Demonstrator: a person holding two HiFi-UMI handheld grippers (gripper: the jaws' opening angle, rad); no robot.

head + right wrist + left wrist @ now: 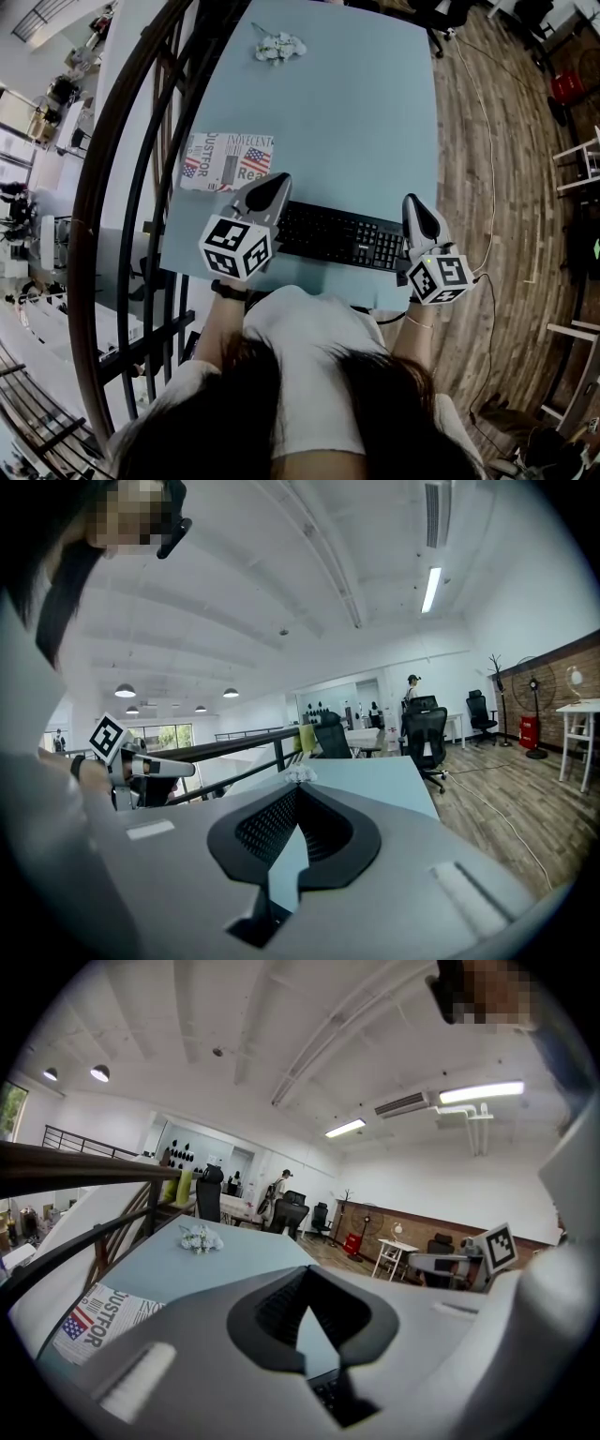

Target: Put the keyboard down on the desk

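desk (375, 122): pale blue top
far end: white flower bunch (278, 46)
left edge: printed paper (228, 161)
near edge: black keyboard (337, 236)

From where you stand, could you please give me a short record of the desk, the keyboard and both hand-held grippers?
desk: light blue
keyboard: black, appears to lie flat near the desk's front edge
left hand-held gripper: at the keyboard's left end, jaw tips together; a grip on it is unclear
right hand-held gripper: at the keyboard's right end, jaw tips together; a grip on it is unclear
newspaper: on the desk's left side, beyond the keyboard
white flowers: far end of the desk
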